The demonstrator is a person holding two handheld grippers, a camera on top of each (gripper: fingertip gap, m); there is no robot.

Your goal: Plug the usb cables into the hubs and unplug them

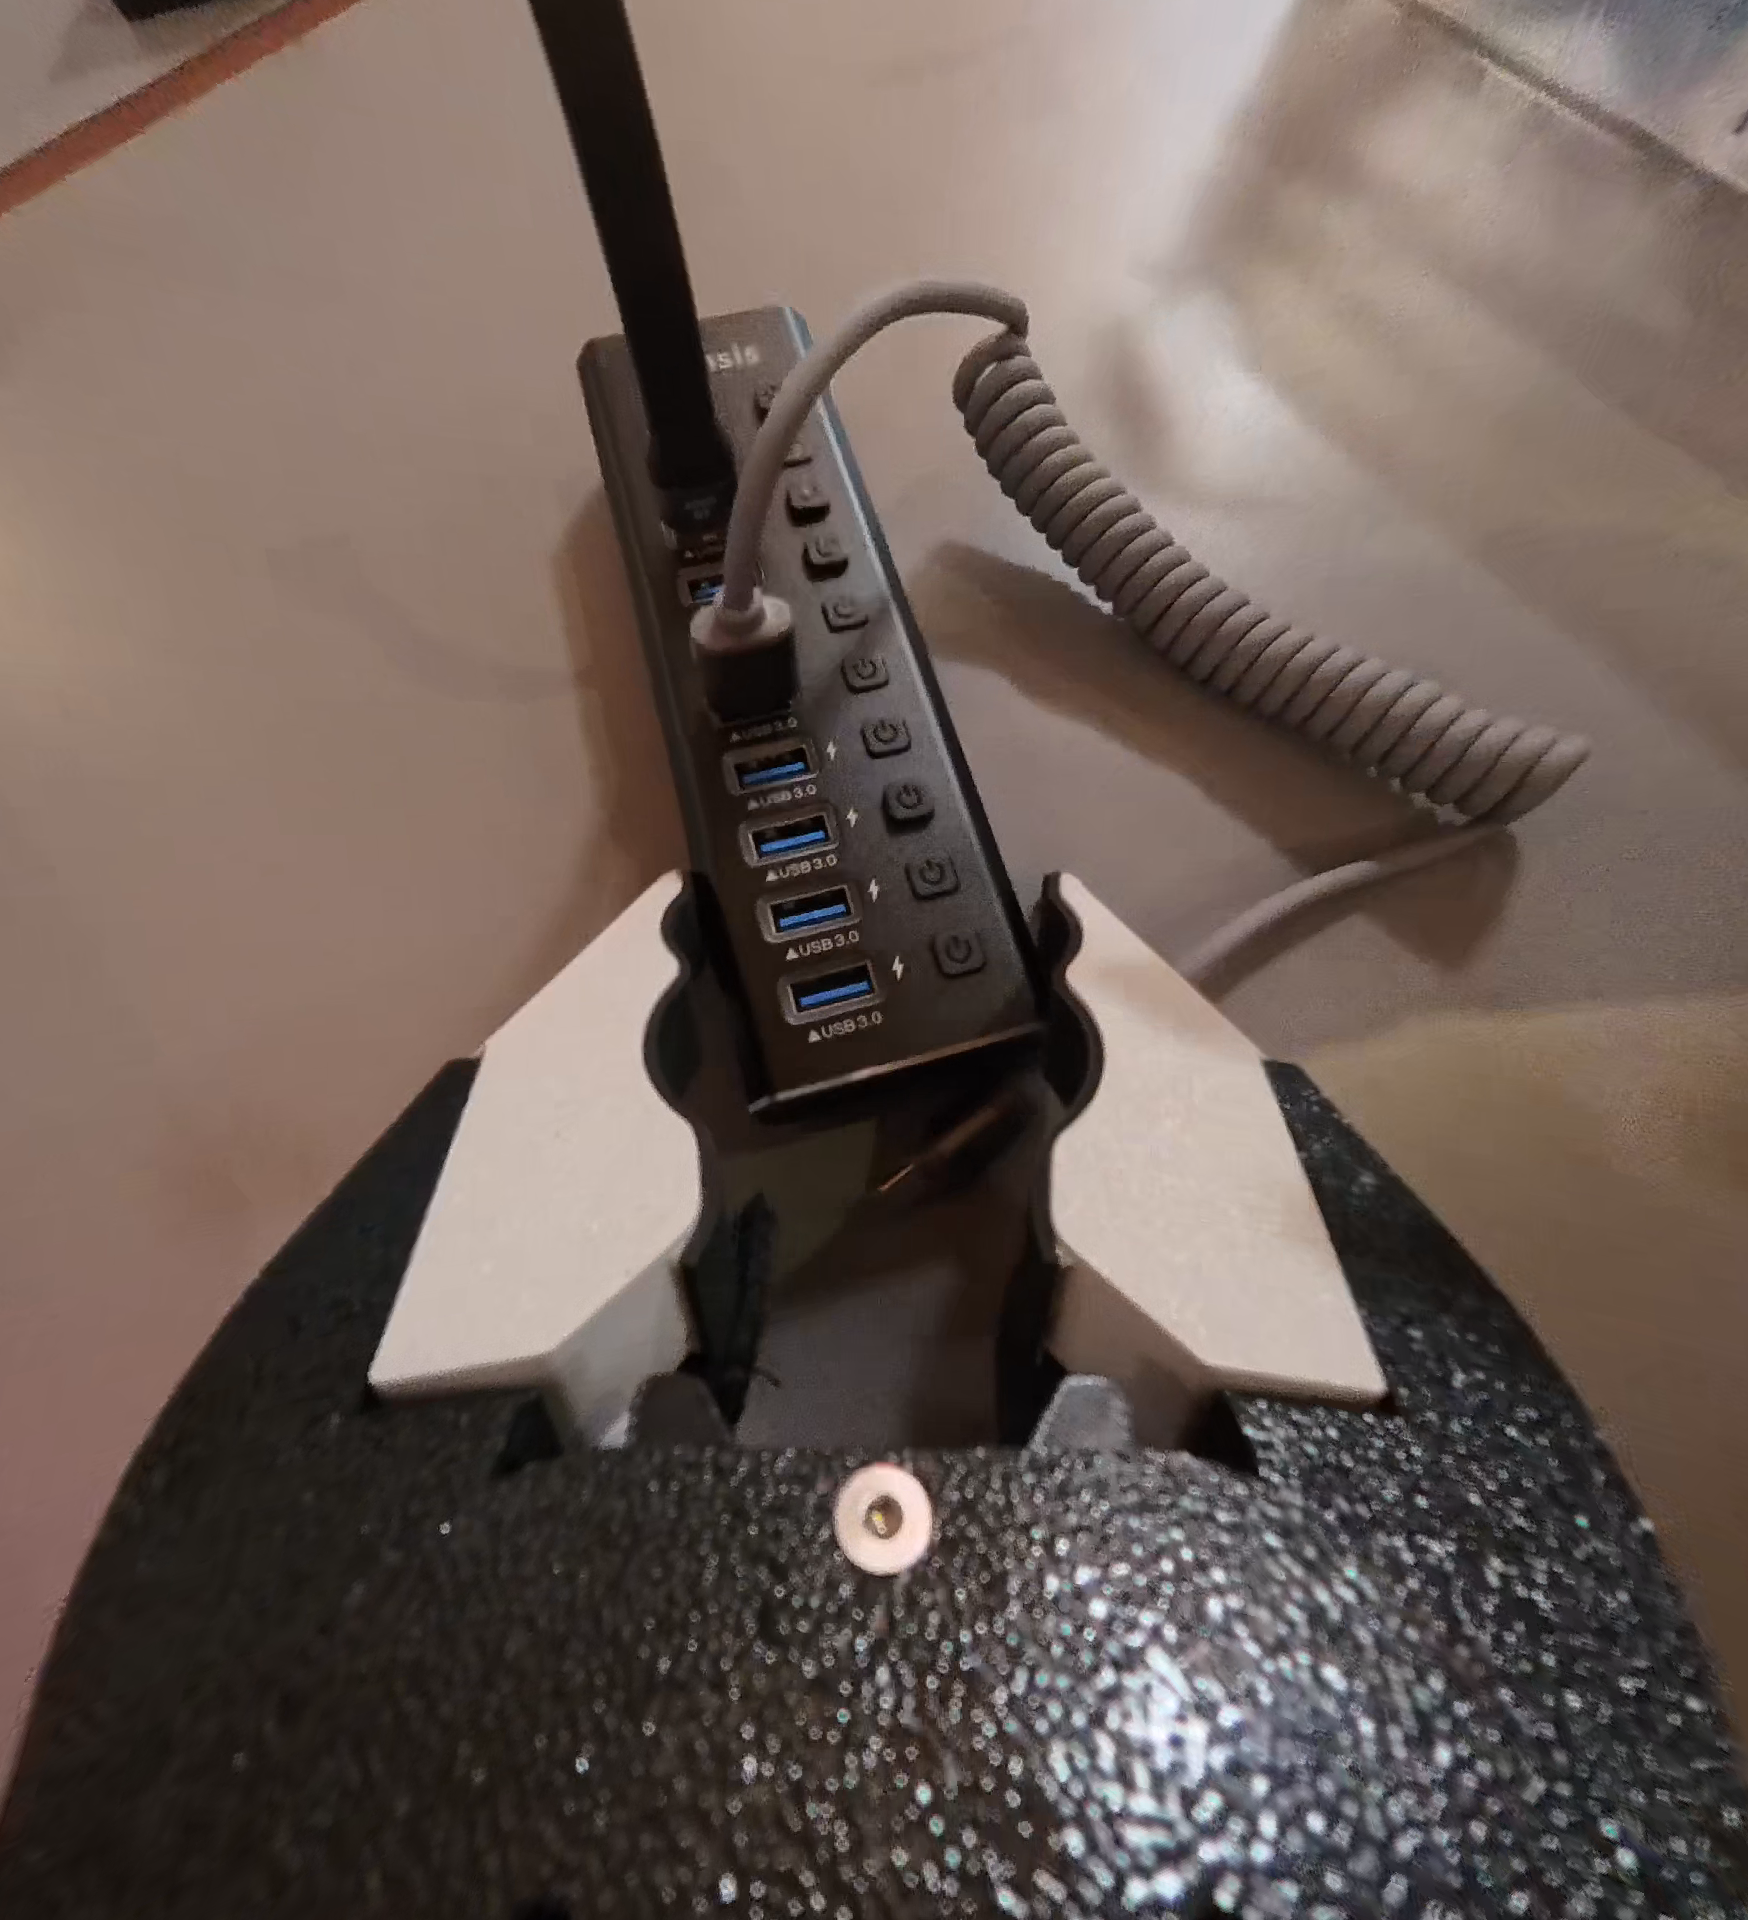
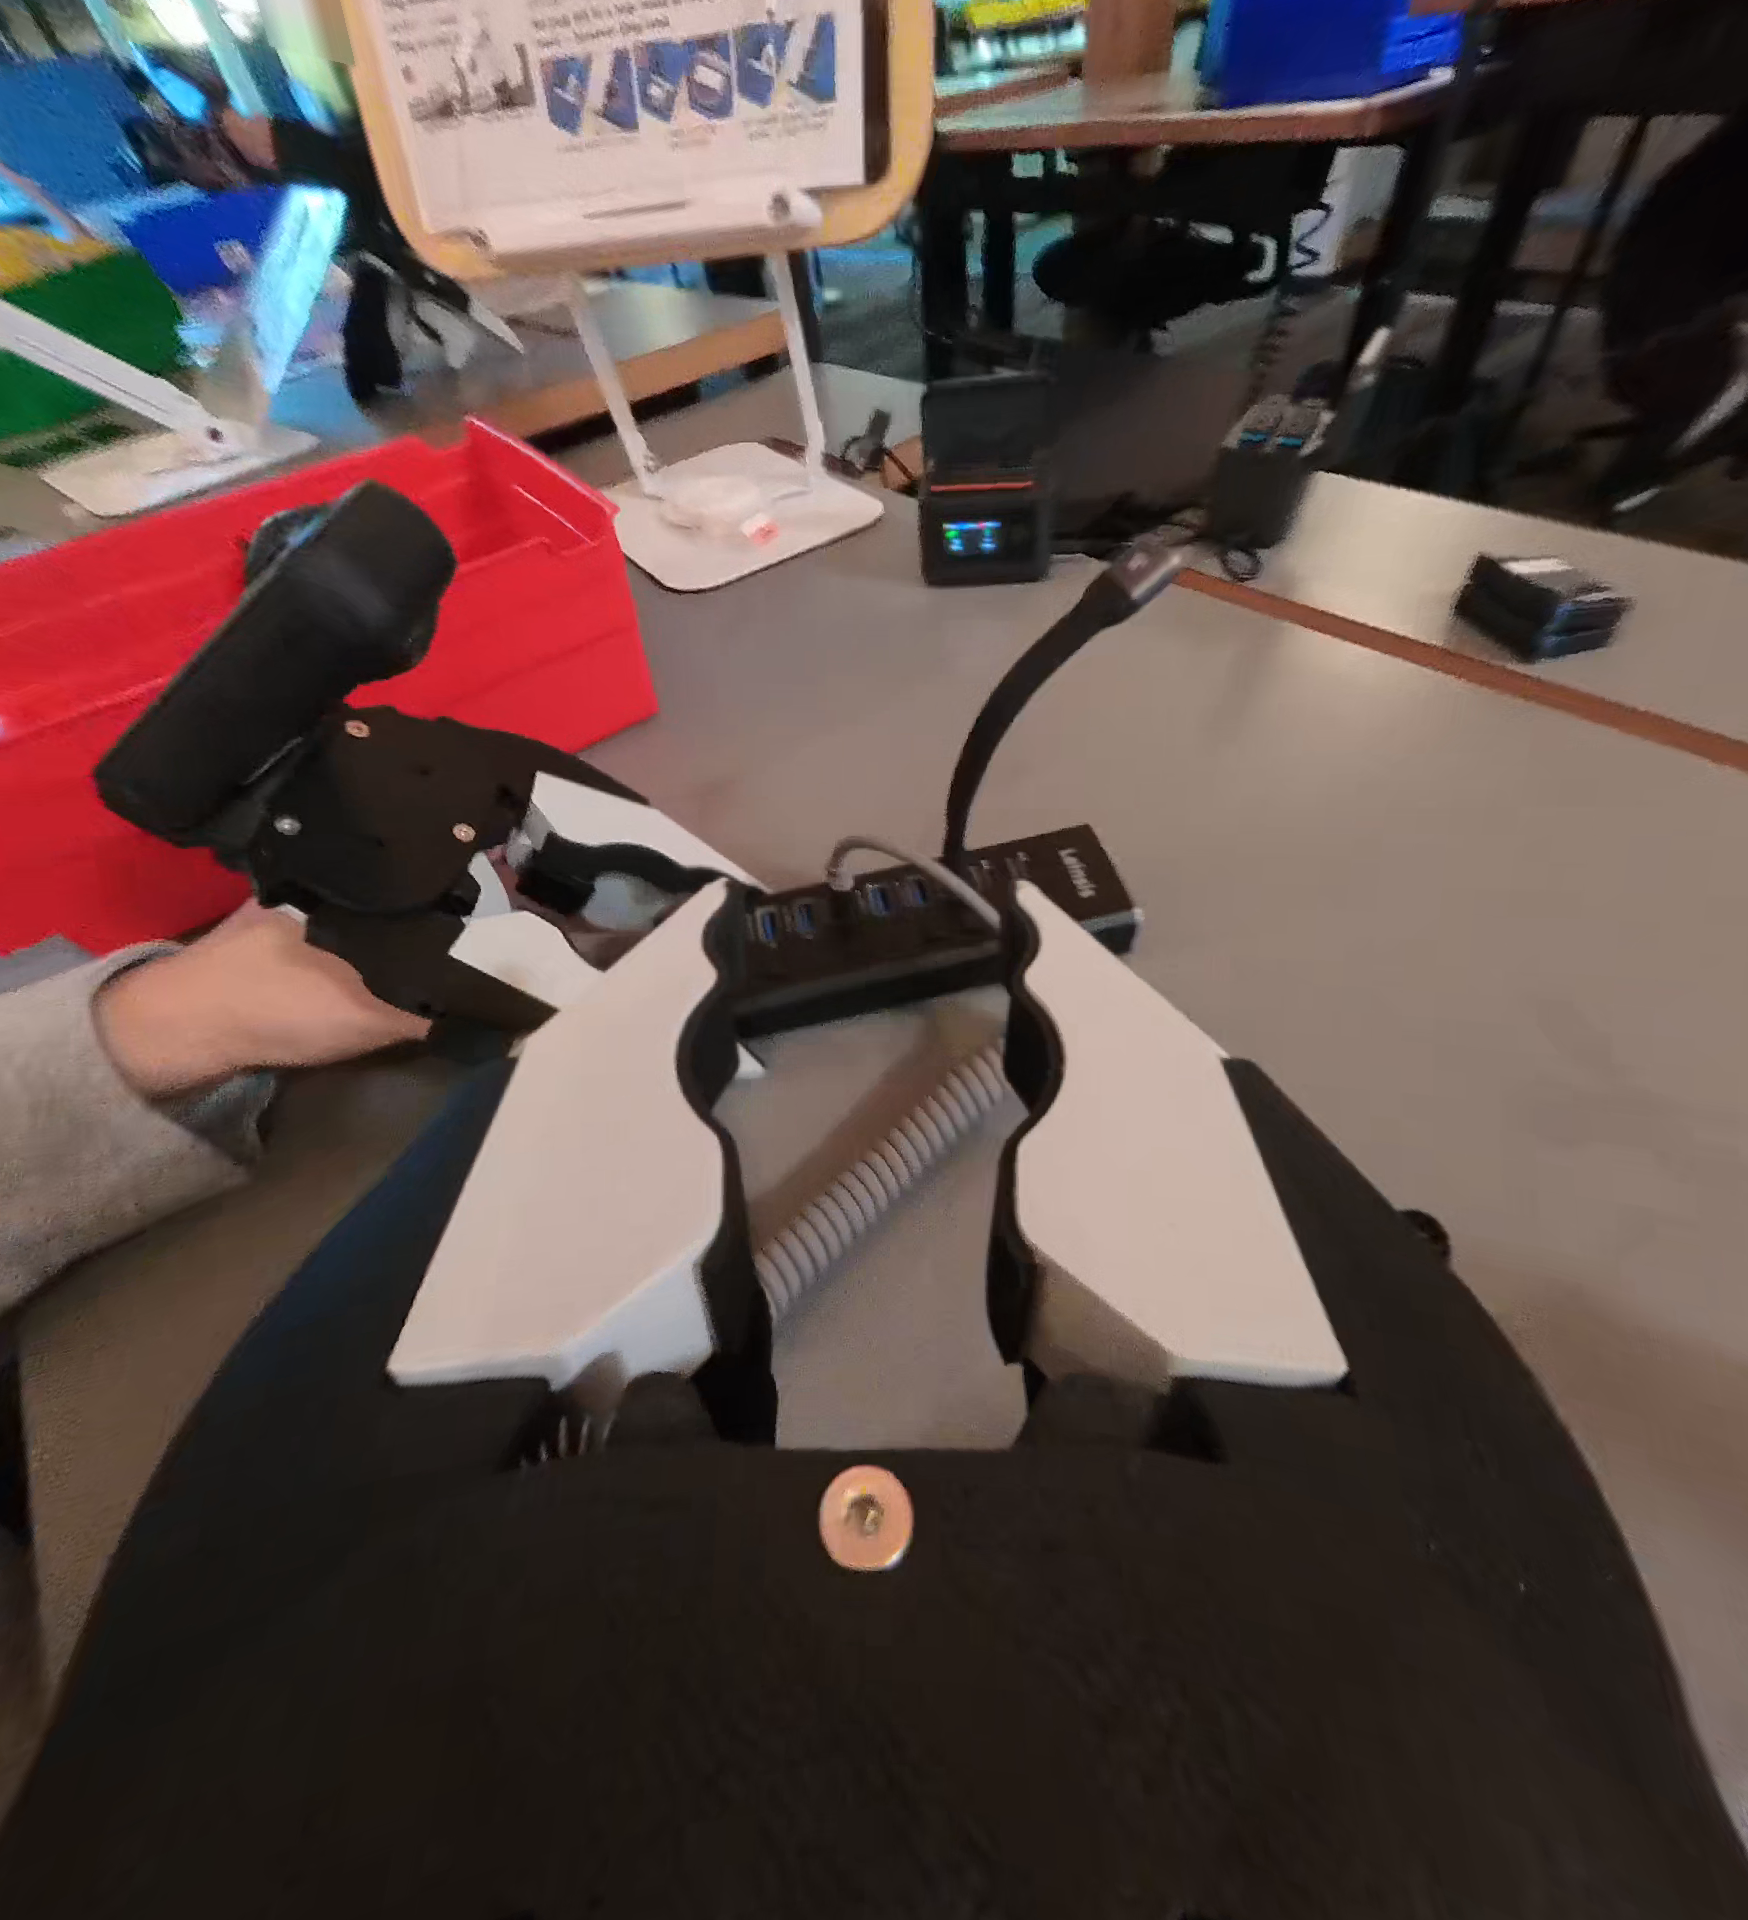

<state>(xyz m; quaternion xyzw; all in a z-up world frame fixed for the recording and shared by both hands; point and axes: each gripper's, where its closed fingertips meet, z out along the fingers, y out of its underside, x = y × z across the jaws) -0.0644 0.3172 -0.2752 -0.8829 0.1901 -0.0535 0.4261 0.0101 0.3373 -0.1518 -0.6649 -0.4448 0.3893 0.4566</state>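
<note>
Grey table (image 2: 1369,935) fills both views, and on it lies the black hub (image 1: 828,790), long and flat, ports facing up. I judge my left gripper (image 1: 865,971) to be clamped on the hub's near end: its two white fingers (image 1: 579,1122) sit against either side of the casing, steadying it. From the right wrist view I see that same left gripper (image 2: 631,894) coming in from the left, a hand below it.

My right gripper (image 2: 865,935) stands with its fingers apart, holding nothing; it is near the hub's long side, and the coiled stretch of cable passes on the table between its fingers without being pinched.

Two leads are seated in the hub. The thick black cable (image 1: 641,260) rises from a port at the far end and arches away. The grey cable (image 1: 1213,582), partly coiled, loops over and ends in a plug (image 1: 745,665) standing upright in a port about midway along the row. Four blue ports (image 1: 797,831) nearer my left gripper are empty.

So plugging looks done for this hub, as far as I can judge. What is left, I reckon, is unplugging: the right gripper needs to rise to the grey plug, close on its body and pull straight up while the left holds the hub down. I cannot see any other hub here.
</note>
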